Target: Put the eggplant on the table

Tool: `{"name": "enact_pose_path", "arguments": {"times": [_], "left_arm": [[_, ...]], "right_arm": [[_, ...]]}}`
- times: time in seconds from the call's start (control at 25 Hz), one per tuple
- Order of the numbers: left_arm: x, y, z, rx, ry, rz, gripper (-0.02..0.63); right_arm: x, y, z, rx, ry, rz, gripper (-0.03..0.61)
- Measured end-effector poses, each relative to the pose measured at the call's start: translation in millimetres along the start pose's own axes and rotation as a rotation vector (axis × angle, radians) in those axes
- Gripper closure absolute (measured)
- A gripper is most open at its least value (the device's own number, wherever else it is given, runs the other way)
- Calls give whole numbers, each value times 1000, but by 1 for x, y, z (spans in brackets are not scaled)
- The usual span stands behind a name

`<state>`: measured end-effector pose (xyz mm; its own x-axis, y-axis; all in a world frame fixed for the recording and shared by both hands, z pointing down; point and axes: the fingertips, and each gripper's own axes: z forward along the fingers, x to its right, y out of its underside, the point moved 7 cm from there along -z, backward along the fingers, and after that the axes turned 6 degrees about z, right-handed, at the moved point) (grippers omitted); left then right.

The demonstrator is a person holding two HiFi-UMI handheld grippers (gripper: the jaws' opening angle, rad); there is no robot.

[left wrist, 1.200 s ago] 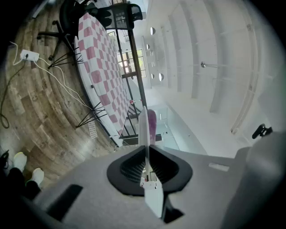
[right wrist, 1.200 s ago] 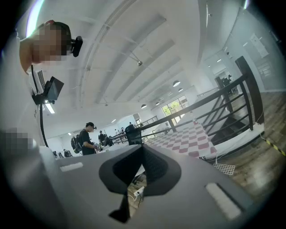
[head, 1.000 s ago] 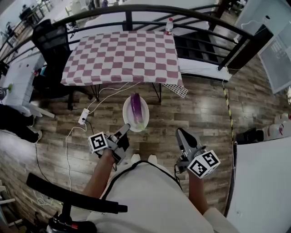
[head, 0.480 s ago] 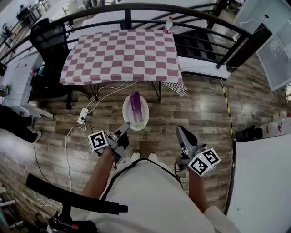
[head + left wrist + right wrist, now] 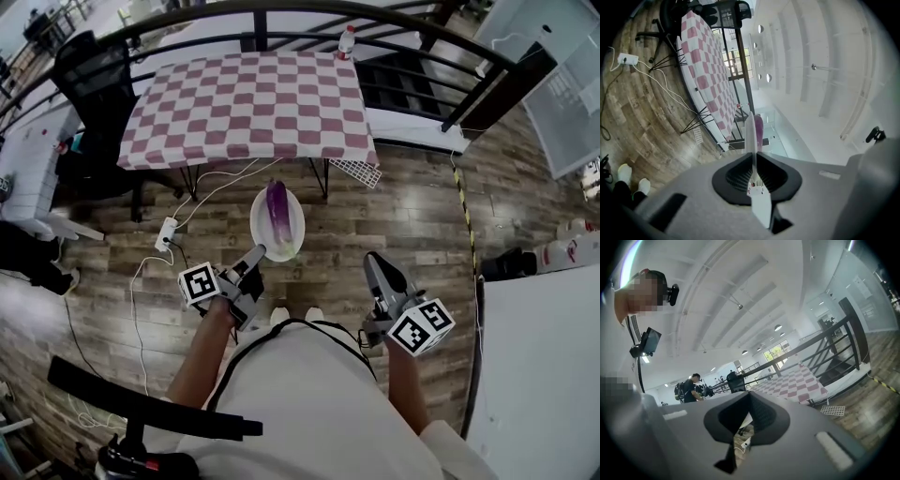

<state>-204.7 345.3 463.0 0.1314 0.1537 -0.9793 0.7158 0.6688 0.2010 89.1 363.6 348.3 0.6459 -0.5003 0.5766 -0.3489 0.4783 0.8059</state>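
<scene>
The purple eggplant [image 5: 277, 208] lies on a white plate [image 5: 291, 242] held over the wooden floor, short of the checked table [image 5: 244, 103]. My left gripper [image 5: 255, 256] is shut on the plate's near rim. In the left gripper view the plate [image 5: 750, 136] shows edge-on between the jaws of the left gripper [image 5: 753, 157], with the eggplant [image 5: 759, 133] beyond and the table [image 5: 705, 79] to the left. My right gripper [image 5: 375, 266] hangs to the right of the plate, shut and holding nothing. The right gripper [image 5: 749, 401] faces the table [image 5: 797, 383].
A bottle [image 5: 347, 42] stands at the table's far right corner. A black railing [image 5: 281, 11] runs behind the table. A black office chair [image 5: 89, 66] is at its left. A power strip [image 5: 166, 232] with cables lies on the floor. A white grid [image 5: 359, 173] hangs under the table's right corner.
Both grippers have moved a little toward the table, and the plate with the eggplant has gone along. The left gripper's hold on the plate is unchanged.
</scene>
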Motion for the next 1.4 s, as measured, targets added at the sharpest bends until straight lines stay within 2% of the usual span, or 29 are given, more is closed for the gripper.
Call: {"name": "enact_pose_path", "arguments": {"times": [0.4, 0.92, 1.2, 1.4], "left_arm": [[-12, -6, -18, -21, -2, 2, 577], [-20, -8, -40, 1, -22, 4, 577], [-23, -11, -27, 8, -42, -4, 577], [-25, -16, -1, 8, -54, 1, 575]], "right_arm": [[-13, 20, 4, 4, 23, 4, 571], [-24, 29, 5, 0, 22, -5, 571], [-7, 28, 14, -13, 9, 17, 571], [18, 10, 26, -22, -3, 30, 571]]}}
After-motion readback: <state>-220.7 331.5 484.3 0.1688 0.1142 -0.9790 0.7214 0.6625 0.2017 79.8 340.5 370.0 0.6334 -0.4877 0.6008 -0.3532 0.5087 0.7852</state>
